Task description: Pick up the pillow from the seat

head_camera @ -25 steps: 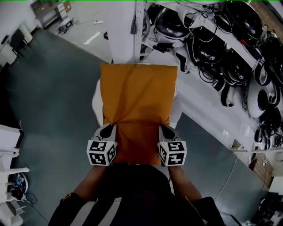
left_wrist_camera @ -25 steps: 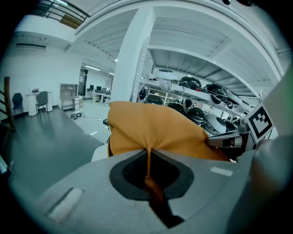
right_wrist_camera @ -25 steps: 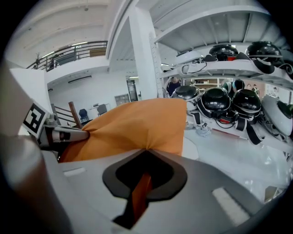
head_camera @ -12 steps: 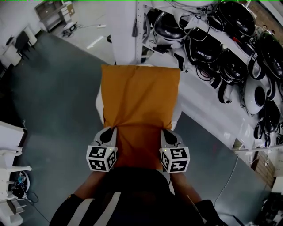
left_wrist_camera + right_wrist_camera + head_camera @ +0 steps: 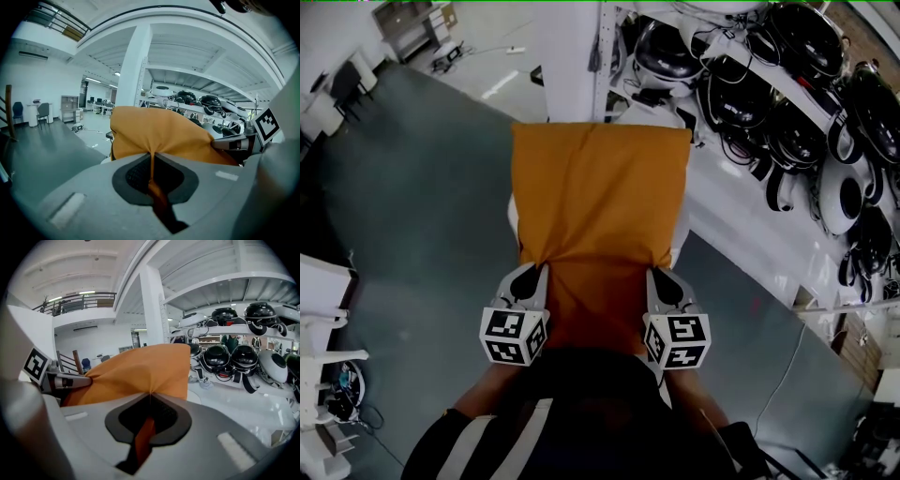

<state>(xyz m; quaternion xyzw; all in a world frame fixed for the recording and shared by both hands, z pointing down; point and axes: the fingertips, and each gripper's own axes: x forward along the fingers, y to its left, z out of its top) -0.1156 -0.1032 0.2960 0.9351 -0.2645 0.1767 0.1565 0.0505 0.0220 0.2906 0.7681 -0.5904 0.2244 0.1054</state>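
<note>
Left to right, head view. Grey floor [image 5: 412,216] fills the left side.

My left tongs [image 5: 528,274] are pressed together on a fold of the orange pillow [image 5: 600,206]. They pinch its left edge, toward the end nearest me. In the left gripper view the cloth is drawn into a thin ridge between the dark pads [image 5: 136,173] and puckers out from the pinch.

The pillow lies lengthwise away from me, over the white seat [image 5: 512,225]. The seat shows only as slivers along the pillow's left and right edges. I cannot tell whether the pillow is touching the seat.

A white pillar [image 5: 572,56] stands beyond the pillow's far edge.

My right tongs [image 5: 663,281] are likewise closed on the pillow's right edge, level with the left pair. The right gripper view shows a strip of orange cloth caught between the jaws and the pillow fanning out ahead of them. Each gripper view shows the other tongs at the pillow's opposite edge.

On the right, a white shelf [image 5: 741,225] runs along the wall, carrying a row of dark helmets [image 5: 769,94].
</note>
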